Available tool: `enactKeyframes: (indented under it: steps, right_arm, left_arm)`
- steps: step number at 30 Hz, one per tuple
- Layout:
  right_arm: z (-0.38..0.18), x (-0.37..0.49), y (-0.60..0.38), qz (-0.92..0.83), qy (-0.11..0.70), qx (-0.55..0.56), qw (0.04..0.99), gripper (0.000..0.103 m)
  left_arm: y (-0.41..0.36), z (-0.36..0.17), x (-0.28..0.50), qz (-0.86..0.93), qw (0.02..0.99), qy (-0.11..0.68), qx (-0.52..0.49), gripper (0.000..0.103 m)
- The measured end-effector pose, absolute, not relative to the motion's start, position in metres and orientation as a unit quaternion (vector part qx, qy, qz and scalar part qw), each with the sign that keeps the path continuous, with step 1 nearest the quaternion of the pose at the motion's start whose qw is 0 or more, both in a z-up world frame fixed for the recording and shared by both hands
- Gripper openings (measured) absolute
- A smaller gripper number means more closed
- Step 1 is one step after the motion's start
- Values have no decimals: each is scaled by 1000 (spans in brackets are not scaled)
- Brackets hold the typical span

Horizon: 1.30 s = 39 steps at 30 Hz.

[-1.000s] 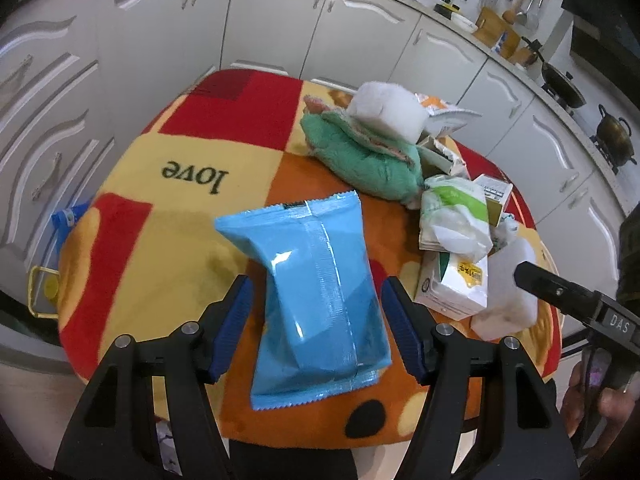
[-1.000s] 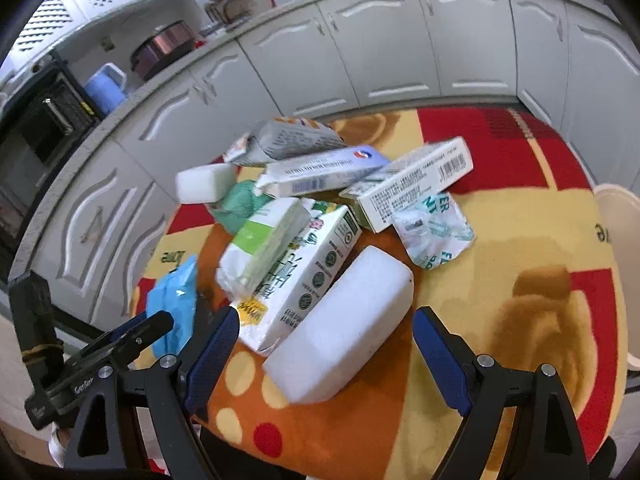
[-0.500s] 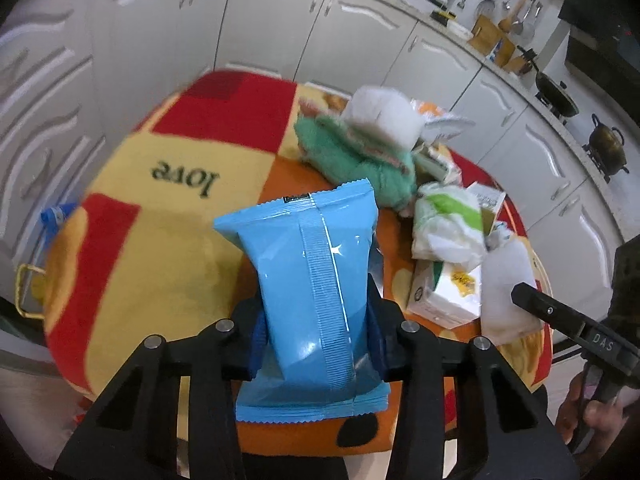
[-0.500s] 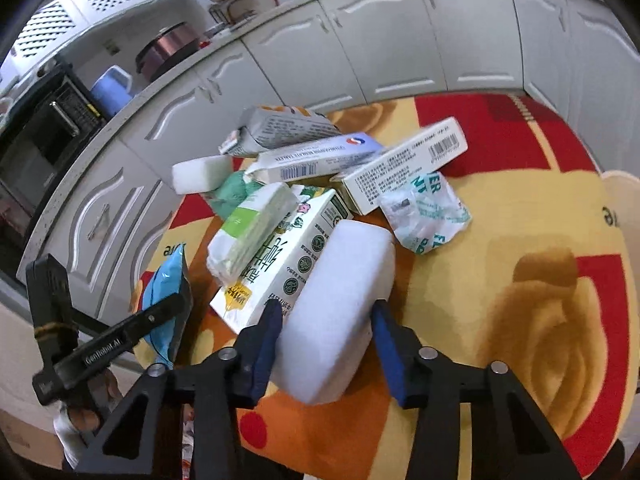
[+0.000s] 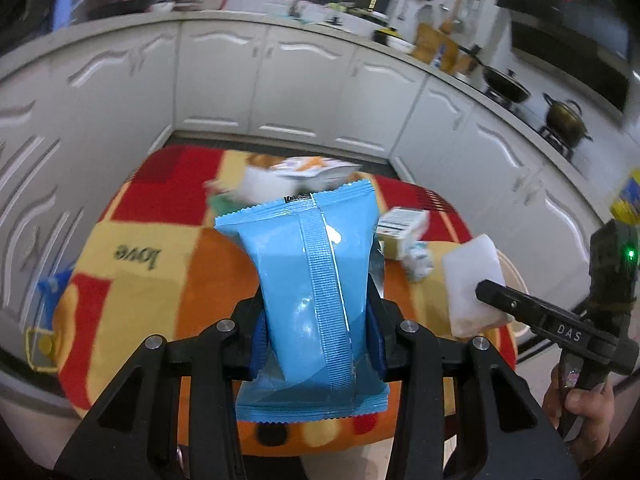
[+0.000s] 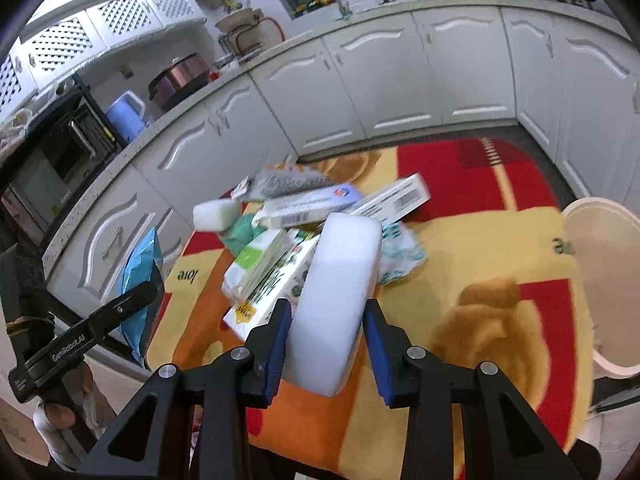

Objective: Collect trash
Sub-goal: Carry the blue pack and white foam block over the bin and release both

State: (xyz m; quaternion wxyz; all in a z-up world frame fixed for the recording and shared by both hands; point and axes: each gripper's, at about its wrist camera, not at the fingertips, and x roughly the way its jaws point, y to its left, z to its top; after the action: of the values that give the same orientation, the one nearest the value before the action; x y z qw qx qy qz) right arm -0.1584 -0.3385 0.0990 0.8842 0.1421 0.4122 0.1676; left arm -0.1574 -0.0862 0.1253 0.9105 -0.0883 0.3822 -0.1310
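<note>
Bulging glossy blue packet (image 5: 316, 292), crimped ends, ribbed seam, white foam block (image 6: 340, 300)

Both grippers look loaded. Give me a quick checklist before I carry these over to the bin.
1. Left gripper shut on the blue plastic snack packet: ok.
2. Right gripper shut on the white foam block: ok.
3. Both items off the patterned tablecloth: ok, as far as these views show.
4. Cream round bin open at the table's right edge: ok.
5. Room left inside the bin: cannot tell, its bottom is out of view.
6. Cartons remaining on the table undisturbed: cannot tell.
</note>
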Motion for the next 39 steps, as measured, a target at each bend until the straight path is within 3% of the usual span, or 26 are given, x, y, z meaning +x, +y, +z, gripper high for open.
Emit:
enactKeyframes:
  steps: [15,39]
  right_arm:
    - [110,-177,-430,85,381,177,904,35]
    - [72,-185,-559,-37,395,232,888,35]
  left_arm:
    - [-203,136,-140,-210,902,377,-14,38]
    - [-369,111,-100,-302,857,415,40,38]
